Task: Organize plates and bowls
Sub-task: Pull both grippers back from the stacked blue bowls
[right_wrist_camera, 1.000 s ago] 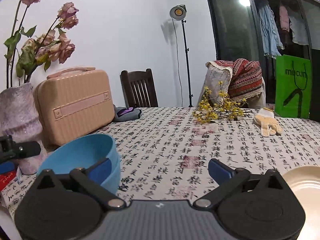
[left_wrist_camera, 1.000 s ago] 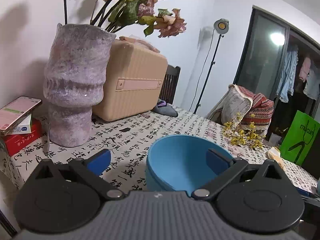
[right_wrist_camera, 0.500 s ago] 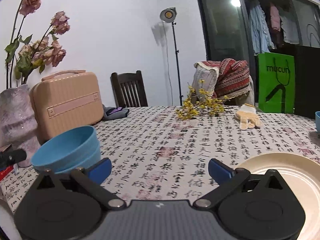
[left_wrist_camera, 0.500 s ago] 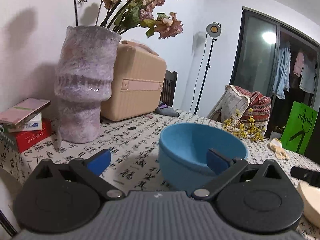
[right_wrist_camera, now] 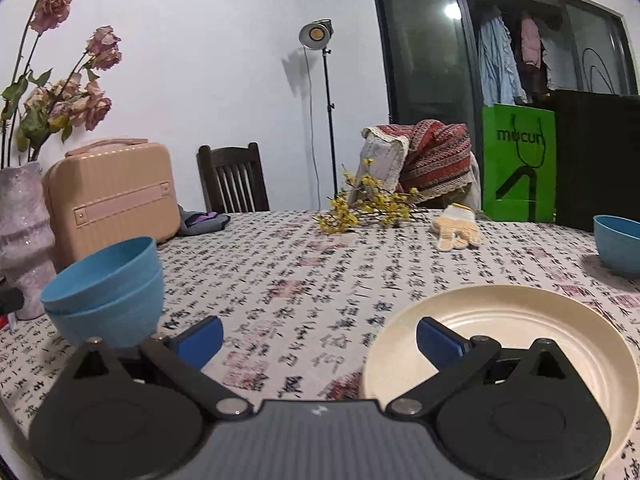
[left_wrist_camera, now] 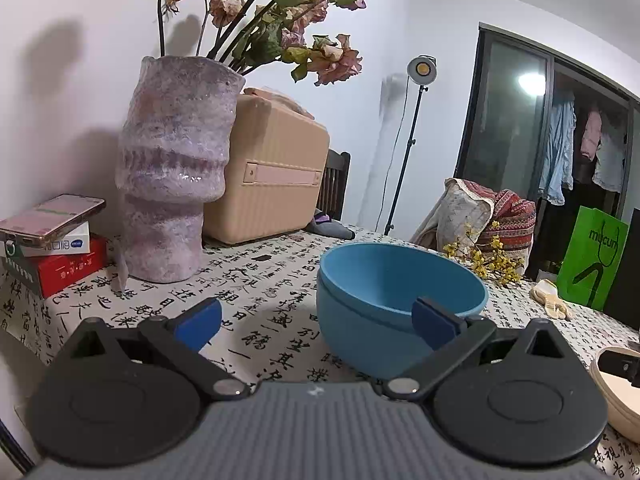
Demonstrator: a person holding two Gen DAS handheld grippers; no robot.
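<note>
Your left gripper, jaws wide and empty, has drawn back from the stacked blue bowls near the table's left edge, while your right gripper, equally wide, now straddles the cream plate's rim, suggesting plates come next.

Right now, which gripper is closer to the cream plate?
Right. The right gripper is open at the plate, one finger over its near rim. The left gripper is over by the stacked blue bowls, the plate at its far right edge.
</note>
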